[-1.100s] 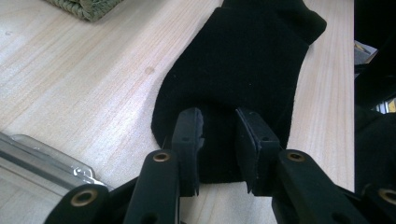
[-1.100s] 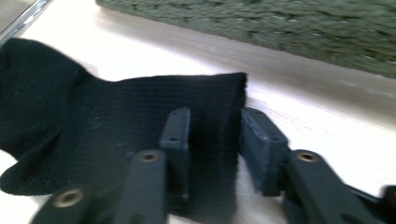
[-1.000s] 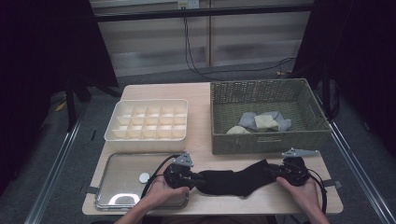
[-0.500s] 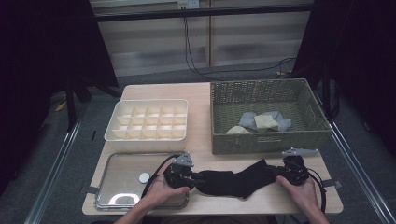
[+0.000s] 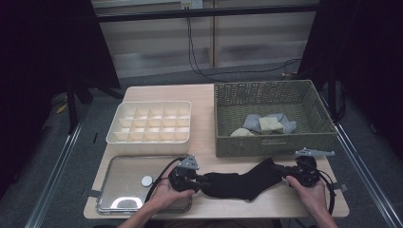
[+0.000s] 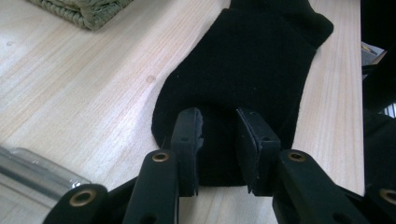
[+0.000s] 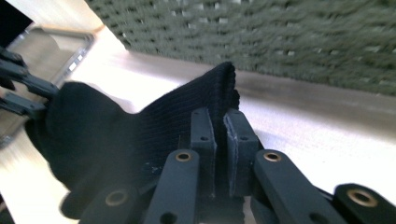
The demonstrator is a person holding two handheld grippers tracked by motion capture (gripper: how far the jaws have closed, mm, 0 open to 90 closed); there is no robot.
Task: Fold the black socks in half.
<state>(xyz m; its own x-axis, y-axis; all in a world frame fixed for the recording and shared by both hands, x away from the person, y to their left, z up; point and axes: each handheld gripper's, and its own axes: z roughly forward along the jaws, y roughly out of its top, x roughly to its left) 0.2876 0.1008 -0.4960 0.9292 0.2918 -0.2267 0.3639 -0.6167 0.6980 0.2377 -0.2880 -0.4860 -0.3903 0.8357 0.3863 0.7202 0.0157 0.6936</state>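
Down at six o'clock on our table (image 5: 209, 95), a black sock (image 5: 240, 183) lies stretched sideways between our two grippers. Our left gripper (image 5: 203, 179) sits at the sock's nine o'clock end, its jaws pressed onto the toe. Our right gripper (image 5: 285, 169) sits at the three o'clock end; its jaws have just been closing and now pinch the cuff tight. Toward twelve o'clock of the sock stands a woven basket (image 5: 271, 142); a metal tray (image 5: 123, 166) lies at nine o'clock.

One black sock (image 5: 237, 183), one basket (image 5: 271, 142), two trays (image 5: 149, 140).
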